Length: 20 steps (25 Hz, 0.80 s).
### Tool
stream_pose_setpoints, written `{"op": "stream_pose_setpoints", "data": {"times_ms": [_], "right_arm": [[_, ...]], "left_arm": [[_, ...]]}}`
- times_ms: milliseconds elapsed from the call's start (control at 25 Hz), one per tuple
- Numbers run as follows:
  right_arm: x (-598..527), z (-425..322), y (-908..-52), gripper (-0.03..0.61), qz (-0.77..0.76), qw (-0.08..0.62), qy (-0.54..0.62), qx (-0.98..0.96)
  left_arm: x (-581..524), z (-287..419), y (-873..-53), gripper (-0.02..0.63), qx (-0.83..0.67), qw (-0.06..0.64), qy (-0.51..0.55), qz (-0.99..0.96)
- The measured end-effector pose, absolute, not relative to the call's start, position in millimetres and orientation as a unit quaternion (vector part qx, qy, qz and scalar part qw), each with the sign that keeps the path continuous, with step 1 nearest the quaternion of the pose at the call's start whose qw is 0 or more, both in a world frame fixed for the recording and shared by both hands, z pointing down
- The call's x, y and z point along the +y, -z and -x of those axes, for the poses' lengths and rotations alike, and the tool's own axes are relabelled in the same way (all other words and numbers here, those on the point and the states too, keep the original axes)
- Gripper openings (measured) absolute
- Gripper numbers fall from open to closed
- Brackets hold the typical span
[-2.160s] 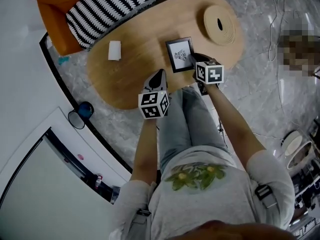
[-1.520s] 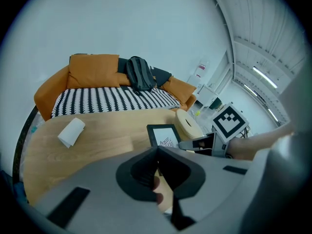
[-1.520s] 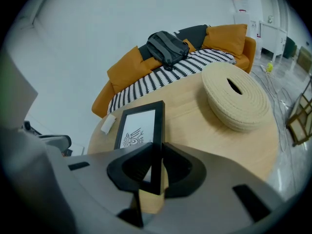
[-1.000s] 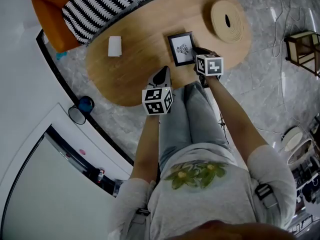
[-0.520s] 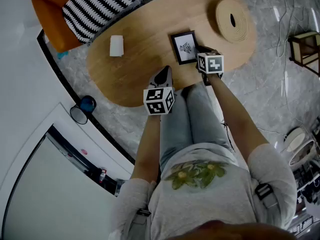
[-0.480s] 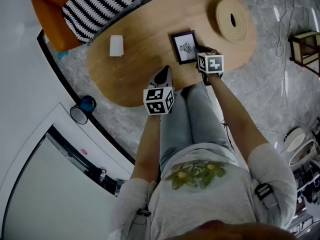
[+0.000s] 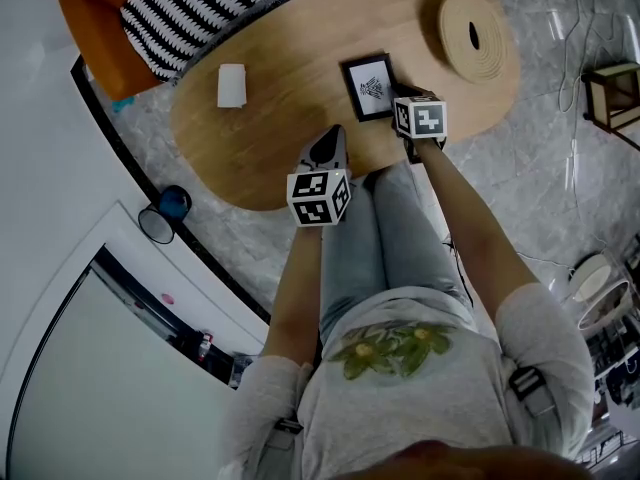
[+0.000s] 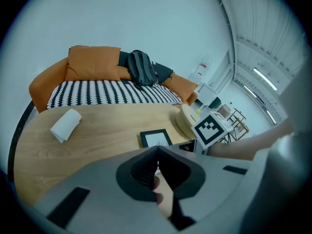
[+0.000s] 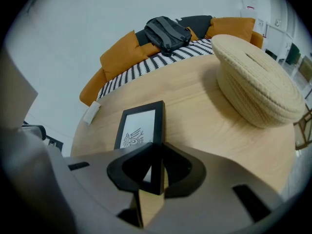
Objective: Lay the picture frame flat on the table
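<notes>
My right gripper [image 9: 157, 172] pinches the picture frame [image 9: 140, 125] toward the near edge of the table [image 9: 209, 121]. Letting go while tilted could bang it. My left gripper [image 8: 156, 165] is closed, empty.

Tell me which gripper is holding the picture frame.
The right gripper: its jaws pinch the picture frame by its near edge. The left gripper has its jaws shut on nothing, apart from the frame.
</notes>
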State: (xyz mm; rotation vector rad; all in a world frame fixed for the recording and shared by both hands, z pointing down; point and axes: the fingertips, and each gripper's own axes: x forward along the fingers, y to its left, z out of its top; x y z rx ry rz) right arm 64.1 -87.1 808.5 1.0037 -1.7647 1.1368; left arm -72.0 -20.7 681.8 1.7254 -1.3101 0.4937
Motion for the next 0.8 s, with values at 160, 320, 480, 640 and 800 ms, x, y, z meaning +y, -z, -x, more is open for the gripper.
{"op": "stream_pose_setpoints", "data": {"times_ms": [160,320,480,640,800], "right_arm": [[-89,-63,-817,0.075,-0.392,0.401,-0.444,-0.699],[-89,-60,-820,0.075,-0.388,0.409,-0.446,-0.695],[-88,-60,-826,0.075,-0.385,0.419,-0.445,-0.692],[-89,-60,-829,0.075,-0.385,0.421,-0.447,-0.689],[-87,-60,-835,0.077,-0.382,0.427,-0.450,-0.685]], "left_arm": [[-25,70,-683,0.015,-0.527,0.445,-0.196,-0.697],[-26,70,-684,0.015,-0.526,0.447,-0.196,-0.697],[-25,71,-688,0.015,-0.527,0.450,-0.198,-0.693],[-25,73,-688,0.015,-0.529,0.452,-0.199,-0.690],[-27,75,-690,0.015,-0.530,0.453,-0.200,-0.689]]}}
